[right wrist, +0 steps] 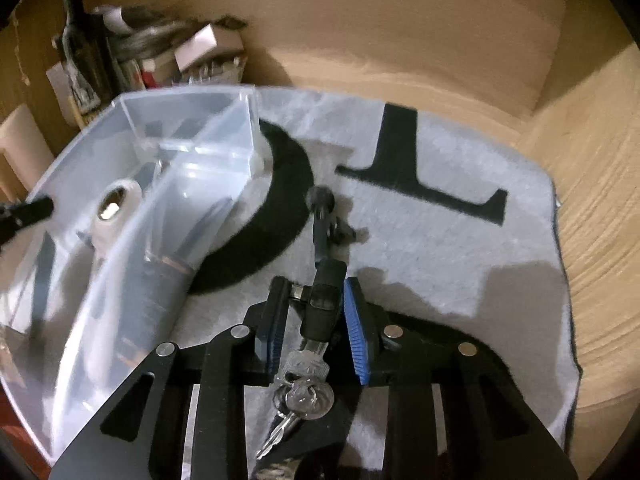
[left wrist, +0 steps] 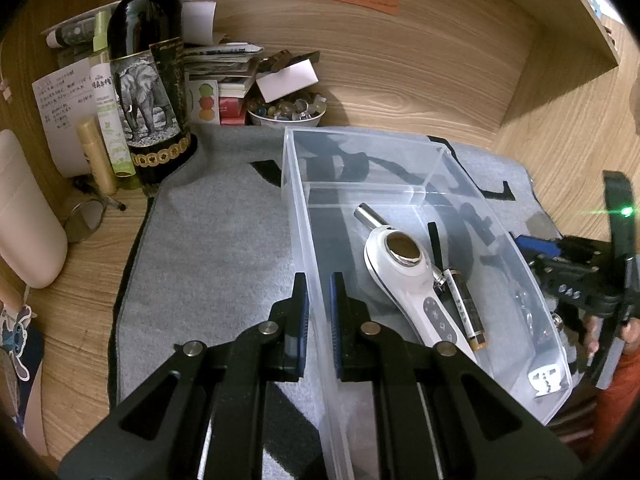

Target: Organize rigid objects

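Note:
A clear plastic organizer box [left wrist: 404,162] with a divider sits on a grey mat [left wrist: 208,248]. Inside lie a white handheld device [left wrist: 408,276], a battery [left wrist: 466,308], a thin black stick [left wrist: 434,240] and a small metal piece [left wrist: 546,380]. My left gripper [left wrist: 318,308] is shut on the box's left wall. My right gripper [right wrist: 316,320] is shut on a black lock with keys [right wrist: 322,300], held just above the mat, right of the box [right wrist: 120,184]. The right gripper also shows in the left wrist view [left wrist: 532,246].
A dark wine bottle [left wrist: 148,80], spray bottle [left wrist: 106,96], bowl of stones [left wrist: 286,114], papers and a mirror [left wrist: 84,220] crowd the back left. Wooden walls enclose the desk at the back and right. A pale container [left wrist: 24,216] stands at left.

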### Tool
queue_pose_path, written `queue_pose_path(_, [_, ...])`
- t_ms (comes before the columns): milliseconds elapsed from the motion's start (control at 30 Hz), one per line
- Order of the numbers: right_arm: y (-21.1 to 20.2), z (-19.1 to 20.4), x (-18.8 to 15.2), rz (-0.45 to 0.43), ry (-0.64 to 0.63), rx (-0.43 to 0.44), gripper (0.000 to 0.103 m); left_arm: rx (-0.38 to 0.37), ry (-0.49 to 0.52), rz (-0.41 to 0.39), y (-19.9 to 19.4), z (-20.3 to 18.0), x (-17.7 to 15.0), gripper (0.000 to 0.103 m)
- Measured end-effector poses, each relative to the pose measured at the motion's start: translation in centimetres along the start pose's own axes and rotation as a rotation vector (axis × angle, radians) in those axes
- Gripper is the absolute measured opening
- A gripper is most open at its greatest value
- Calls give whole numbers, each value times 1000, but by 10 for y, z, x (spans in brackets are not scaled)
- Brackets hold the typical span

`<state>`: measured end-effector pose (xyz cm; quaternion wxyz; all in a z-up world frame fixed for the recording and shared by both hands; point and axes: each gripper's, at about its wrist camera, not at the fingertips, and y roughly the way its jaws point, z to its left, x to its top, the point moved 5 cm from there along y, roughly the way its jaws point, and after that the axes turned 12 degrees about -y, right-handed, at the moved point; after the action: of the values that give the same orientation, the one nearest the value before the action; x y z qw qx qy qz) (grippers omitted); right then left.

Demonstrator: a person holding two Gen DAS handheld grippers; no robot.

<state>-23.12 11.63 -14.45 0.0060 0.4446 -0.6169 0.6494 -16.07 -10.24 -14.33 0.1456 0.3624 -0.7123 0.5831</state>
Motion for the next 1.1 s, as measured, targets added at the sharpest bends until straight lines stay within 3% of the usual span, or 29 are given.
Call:
queue_pose_path(467, [-70, 24, 38, -216, -40, 4, 26, -12, -7, -5, -2, 6, -1, 9])
queue_pose_path(667, [-83, 46, 54, -269, -83, 30, 26, -12, -8, -6, -3, 6, -1, 9])
queue_pose_path(900, [-74, 76, 64, -270, -135, 93, 26, -13, -7, -5, -2, 5, -1, 9])
queue_pose_path(1100, [-51, 97, 59, -203, -176, 136, 26, -13, -10, -6, -3, 5, -1, 10])
